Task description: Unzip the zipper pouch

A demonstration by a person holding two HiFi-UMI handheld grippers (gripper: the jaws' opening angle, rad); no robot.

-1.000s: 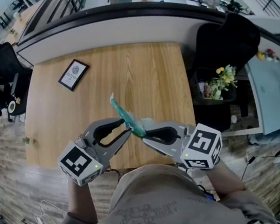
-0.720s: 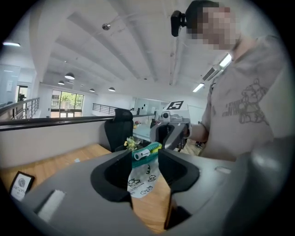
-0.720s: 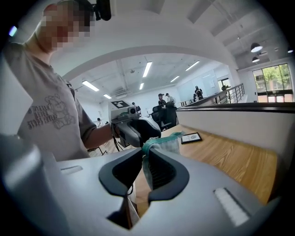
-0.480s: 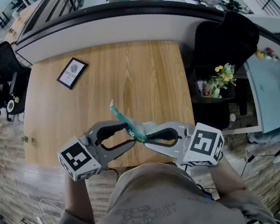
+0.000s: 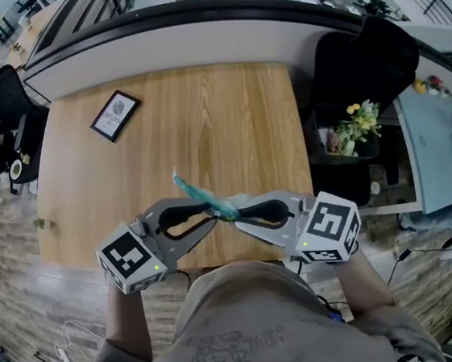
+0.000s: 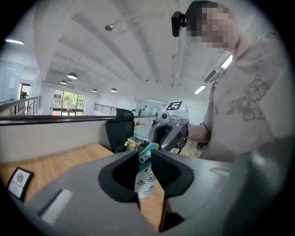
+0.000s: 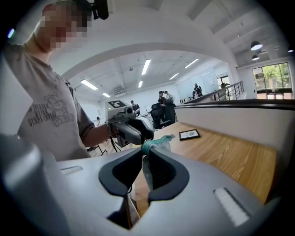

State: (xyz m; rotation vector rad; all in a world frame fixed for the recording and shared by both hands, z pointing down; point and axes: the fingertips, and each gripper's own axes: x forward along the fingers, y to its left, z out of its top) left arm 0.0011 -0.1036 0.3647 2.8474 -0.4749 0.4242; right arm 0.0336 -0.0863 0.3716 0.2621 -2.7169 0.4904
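Zipper pouch (image 5: 199,197) is hanging above the table's (image 5: 227,119) near edge, apparently not yet unzipped. Right gripper (image 5: 235,214) is clamping its end. Left gripper (image 5: 213,211), jaws just closing, is pinching the pull tab (image 6: 145,157); the sliding is remaining.

Look: zipper pouch (image 5: 202,199), white fabric with dark print, teal zip band along the top.
Pose: thin slanting strip, raised off the bench (image 5: 227,119), lower centre of the head view.
Hold: right gripper (image 7: 144,150) clamps one end; the left gripper (image 6: 145,156) jaws, just closing, pinch the teal top.
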